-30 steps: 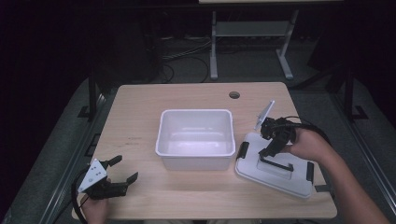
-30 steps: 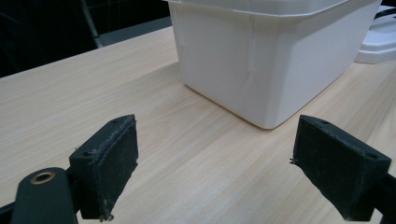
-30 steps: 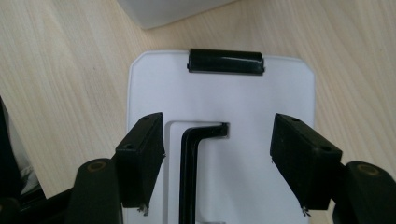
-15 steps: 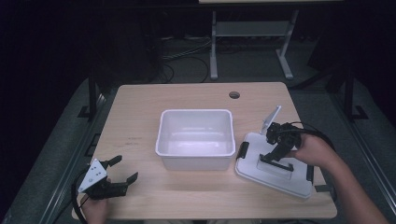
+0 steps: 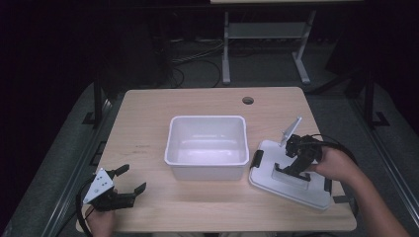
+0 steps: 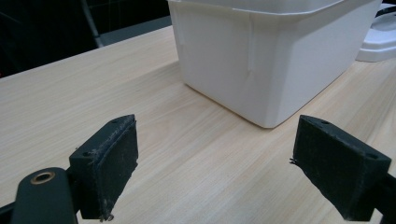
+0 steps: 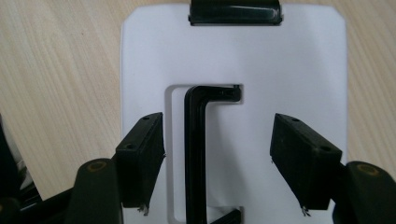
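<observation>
A white plastic bin [image 5: 207, 146] stands open in the middle of the wooden table [image 5: 148, 113]. Its white lid [image 5: 296, 185] lies flat to the right, with a black handle [image 7: 195, 154] in a recess and black latches [image 7: 235, 11] at its ends. My right gripper [image 5: 292, 170] hangs open just over the lid, its jaws either side of the handle [image 5: 291, 174] without touching it. My left gripper [image 5: 129, 179] rests open at the near left corner, pointed at the bin's side wall [image 6: 275, 60], with nothing between its pads [image 6: 112, 161].
A round cable hole [image 5: 247, 100] sits near the table's far edge. Beyond the table the floor is dark, with a metal stand [image 5: 262, 44] and cables. Bare wood lies between my left gripper and the bin.
My right gripper has shifted a little to the right and nearer over the lid, settling around its handle. The left gripper, bin and lid have stayed put.
</observation>
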{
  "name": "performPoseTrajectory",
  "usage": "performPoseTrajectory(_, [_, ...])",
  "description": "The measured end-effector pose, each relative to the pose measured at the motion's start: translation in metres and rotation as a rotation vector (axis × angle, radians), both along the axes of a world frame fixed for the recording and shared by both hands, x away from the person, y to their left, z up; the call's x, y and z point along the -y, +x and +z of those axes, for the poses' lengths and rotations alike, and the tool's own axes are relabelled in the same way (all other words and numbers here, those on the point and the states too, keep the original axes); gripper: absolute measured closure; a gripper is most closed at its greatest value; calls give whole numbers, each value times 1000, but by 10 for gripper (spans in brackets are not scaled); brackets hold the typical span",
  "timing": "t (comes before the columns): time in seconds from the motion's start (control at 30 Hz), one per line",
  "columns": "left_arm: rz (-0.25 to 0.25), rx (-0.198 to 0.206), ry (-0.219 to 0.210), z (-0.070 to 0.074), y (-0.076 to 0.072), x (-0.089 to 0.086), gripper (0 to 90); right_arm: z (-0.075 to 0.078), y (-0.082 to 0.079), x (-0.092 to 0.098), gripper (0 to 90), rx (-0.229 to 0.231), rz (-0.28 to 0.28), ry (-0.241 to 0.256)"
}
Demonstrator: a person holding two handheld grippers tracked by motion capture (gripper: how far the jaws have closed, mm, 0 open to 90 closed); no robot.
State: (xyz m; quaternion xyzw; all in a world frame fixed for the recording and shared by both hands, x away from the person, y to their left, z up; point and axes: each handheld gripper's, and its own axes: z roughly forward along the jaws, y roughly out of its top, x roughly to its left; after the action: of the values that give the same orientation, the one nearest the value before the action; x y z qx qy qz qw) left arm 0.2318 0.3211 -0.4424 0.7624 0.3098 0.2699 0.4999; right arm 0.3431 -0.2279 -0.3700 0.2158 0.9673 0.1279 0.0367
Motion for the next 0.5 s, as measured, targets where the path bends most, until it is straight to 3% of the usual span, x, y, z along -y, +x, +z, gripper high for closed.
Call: performPoseTrajectory(0.5, [1,1,1,0,0,0,135,-13,-5,3,368,-13,2,-6])
